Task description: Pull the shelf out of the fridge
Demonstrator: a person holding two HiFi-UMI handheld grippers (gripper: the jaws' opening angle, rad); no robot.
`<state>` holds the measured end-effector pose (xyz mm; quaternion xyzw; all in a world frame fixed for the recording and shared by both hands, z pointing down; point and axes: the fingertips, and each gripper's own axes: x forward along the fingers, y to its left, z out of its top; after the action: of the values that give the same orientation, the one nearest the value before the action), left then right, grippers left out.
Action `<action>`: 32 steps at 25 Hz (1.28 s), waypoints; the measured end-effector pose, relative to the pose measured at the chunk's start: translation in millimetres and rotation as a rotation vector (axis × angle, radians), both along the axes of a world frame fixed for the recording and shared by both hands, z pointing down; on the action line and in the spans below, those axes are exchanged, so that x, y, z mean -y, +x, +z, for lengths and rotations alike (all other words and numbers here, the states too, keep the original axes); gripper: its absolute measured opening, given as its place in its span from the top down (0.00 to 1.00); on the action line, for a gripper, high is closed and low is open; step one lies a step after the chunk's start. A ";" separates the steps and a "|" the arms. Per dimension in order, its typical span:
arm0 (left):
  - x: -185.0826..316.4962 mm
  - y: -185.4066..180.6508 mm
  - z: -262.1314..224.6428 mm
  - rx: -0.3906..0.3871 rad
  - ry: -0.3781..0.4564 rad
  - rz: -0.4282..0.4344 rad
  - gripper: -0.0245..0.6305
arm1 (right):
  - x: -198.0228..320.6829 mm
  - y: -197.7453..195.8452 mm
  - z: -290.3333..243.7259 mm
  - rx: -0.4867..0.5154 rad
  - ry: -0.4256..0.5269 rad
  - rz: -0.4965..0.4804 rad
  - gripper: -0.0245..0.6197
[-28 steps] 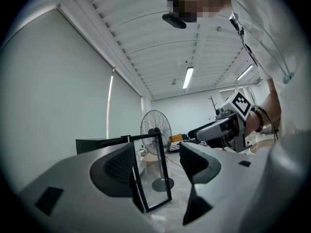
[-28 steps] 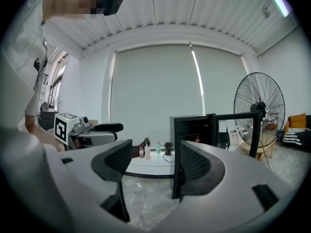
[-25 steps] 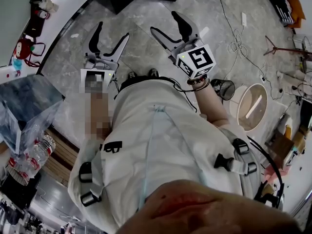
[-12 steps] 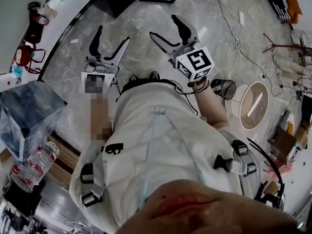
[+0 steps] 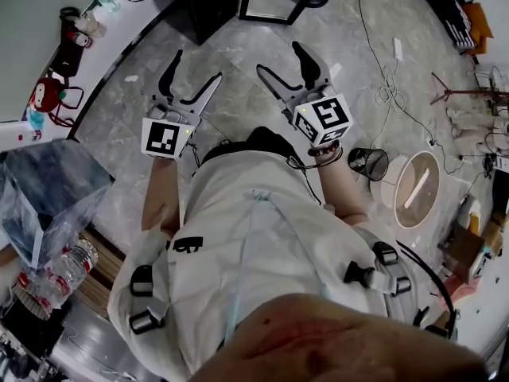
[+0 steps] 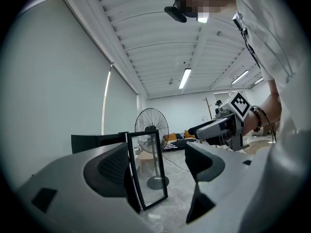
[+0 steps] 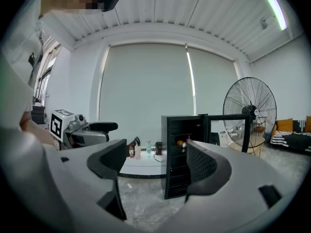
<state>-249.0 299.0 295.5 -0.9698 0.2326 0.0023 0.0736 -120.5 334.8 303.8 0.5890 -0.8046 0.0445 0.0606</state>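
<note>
A person wears a pale shirt (image 5: 262, 245) crossed by grey straps (image 5: 390, 255) with black buckles (image 5: 362, 275). The left gripper (image 5: 197, 66) and right gripper (image 5: 278, 56) are grey with black pads and black-and-white marker cubes (image 5: 324, 118). A dark bracelet (image 5: 328, 151) rings the right wrist.

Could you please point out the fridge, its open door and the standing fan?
fridge (image 7: 175, 181): right gripper view, lower shelves.
door (image 6: 148, 170): left gripper view, glass pane.
fan (image 7: 250, 109): right gripper view, hub.
</note>
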 end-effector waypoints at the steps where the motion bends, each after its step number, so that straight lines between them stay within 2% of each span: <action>1: 2.2 -1.7 -0.3 -0.005 0.000 -0.004 0.42 | 2.6 -0.4 0.8 0.000 -0.001 -0.002 0.39; 8: 34.1 16.4 6.0 -0.009 0.019 -0.015 0.42 | 31.2 26.6 -2.8 -0.009 0.025 -0.020 0.39; 12: 81.4 35.3 13.9 -0.035 0.023 -0.063 0.42 | 68.0 51.4 2.2 -0.011 0.053 -0.023 0.39; 15: 117.1 67.3 16.2 -0.048 0.006 -0.098 0.42 | 103.4 90.0 5.3 -0.013 0.054 -0.037 0.39; 18: 167.2 120.0 11.1 -0.044 0.011 -0.093 0.42 | 150.4 139.9 4.9 0.010 0.042 -0.027 0.39; 21: 211.0 159.5 -2.8 -0.083 0.009 -0.114 0.42 | 196.9 177.0 4.4 0.009 0.015 -0.051 0.39; 25: 256.2 201.9 -18.1 -0.106 0.024 -0.155 0.42 | 254.9 222.3 -14.1 0.001 0.035 -0.090 0.40; 32: 315.8 226.3 -14.8 -0.090 -0.002 -0.270 0.43 | 330.8 242.2 -11.6 -0.021 0.018 -0.219 0.40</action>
<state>-22.7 -16.8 280.7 -0.9287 0.3640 0.0355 0.0615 121.7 4.0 292.2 0.4986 -0.8638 0.0242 0.0683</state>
